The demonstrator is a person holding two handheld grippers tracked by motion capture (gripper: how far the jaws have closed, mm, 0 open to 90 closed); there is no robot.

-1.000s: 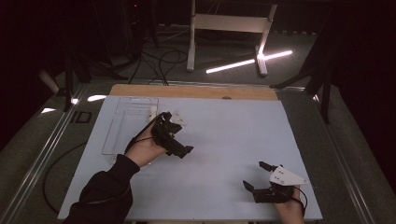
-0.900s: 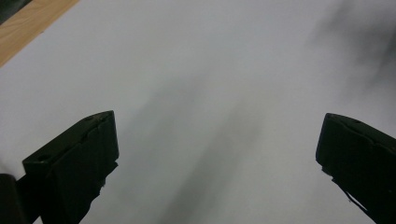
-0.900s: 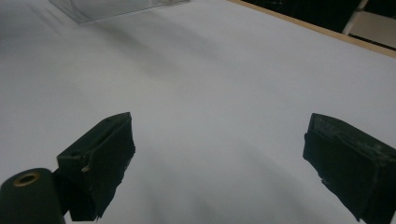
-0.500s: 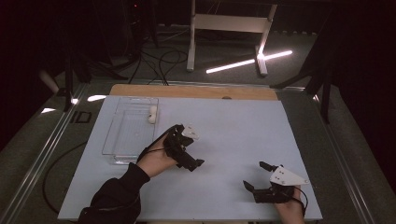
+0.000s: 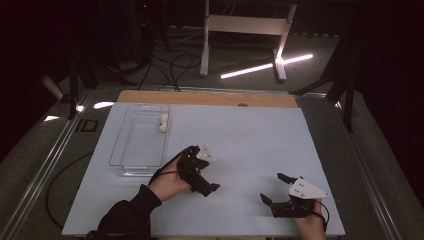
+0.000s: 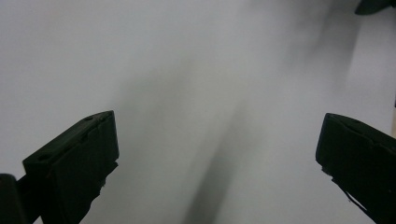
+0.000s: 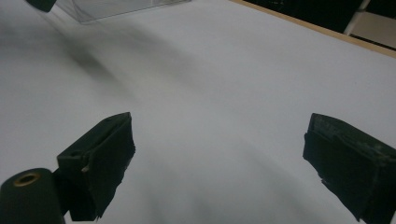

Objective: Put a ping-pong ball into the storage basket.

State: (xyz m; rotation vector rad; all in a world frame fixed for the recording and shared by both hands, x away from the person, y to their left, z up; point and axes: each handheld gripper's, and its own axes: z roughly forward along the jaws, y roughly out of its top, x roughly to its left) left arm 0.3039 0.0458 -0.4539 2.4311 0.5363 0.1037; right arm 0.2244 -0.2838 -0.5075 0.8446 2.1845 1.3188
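Though blurred, L claw [image 6: 219, 154] agape, empty.

A tray [image 5: 131, 161] lies at the worktop's [image 5: 250, 135] left, a small object [image 5: 162, 123] in its far right corner. The left claw [image 5: 202, 175] hovers just right of it (near the middle), the right claw [image 5: 276, 189] well apart, near the front edge.

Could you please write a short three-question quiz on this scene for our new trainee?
1. True or false: the left gripper holds the small white object.
2. Where does the small white object lie? A) in the clear tray B) on the bare white table C) between the right gripper's jaws
3. Fill in: both grippers' jaws stand ____.

Key: 1. false; it holds nothing. 2. A, at the tray's far end. 3. open.
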